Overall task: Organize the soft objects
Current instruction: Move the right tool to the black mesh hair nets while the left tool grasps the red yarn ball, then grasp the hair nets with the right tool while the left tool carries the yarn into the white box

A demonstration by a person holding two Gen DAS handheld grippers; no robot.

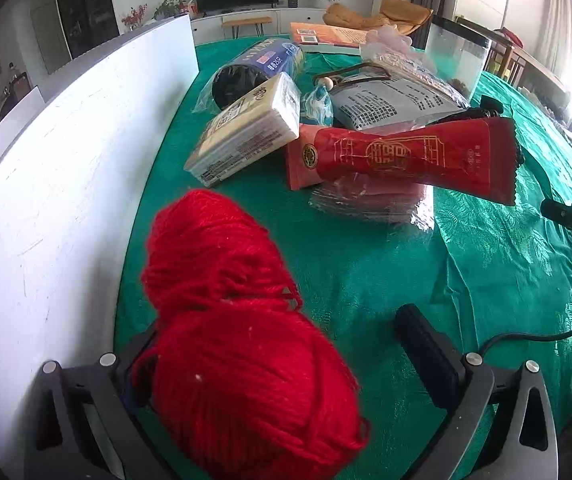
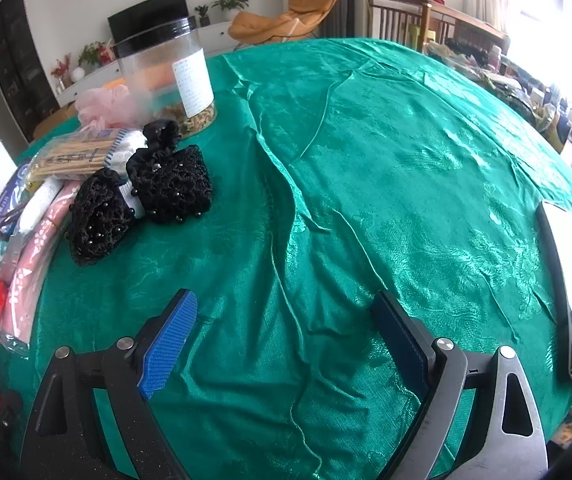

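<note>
The left hand-held gripper (image 1: 286, 360) stands with fingers apart, a red yarn skein (image 1: 238, 328) lying between them against the left finger, clear of the right pad (image 1: 425, 356), and just beside the white board (image 1: 66, 160) on the green-clothed bench (image 1: 485, 280). Beyond it lie a tissue pack (image 1: 250, 128), a red packet (image 1: 417, 156) and a blue roll pack (image 1: 262, 64) in a close heap. The right hand-held gripper (image 2: 286, 332) is spread wide over bare cloth, holding nothing; black net pouches (image 2: 146, 196) lie ahead to its left near a clear jar (image 2: 166, 76), and a phone (image 2: 569, 280) lies at the right edge.
</note>
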